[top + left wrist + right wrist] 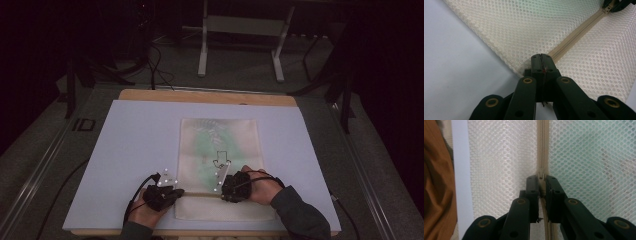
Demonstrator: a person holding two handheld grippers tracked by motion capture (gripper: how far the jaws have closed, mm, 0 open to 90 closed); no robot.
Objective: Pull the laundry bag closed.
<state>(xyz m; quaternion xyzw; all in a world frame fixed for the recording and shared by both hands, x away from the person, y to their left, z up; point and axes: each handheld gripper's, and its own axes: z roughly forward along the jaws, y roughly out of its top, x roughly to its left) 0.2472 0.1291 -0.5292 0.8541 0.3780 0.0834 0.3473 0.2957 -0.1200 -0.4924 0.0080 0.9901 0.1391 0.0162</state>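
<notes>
Mesh pouch (220, 150) lies flat on the counter (135, 145), left gripper (541, 58) clenched on its zipper end to anchor it while right gripper (542, 180) grasps the zipper pull (541, 175).

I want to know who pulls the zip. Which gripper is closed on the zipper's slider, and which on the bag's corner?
The right gripper pinches the slider partway along the zipper; the left gripper clamps the mesh bag at the zipper's end.

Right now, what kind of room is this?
Probably a recording workroom, not a home: a pale work mat on a wooden board, cables across the dark floor, and a metal stand behind.
</notes>
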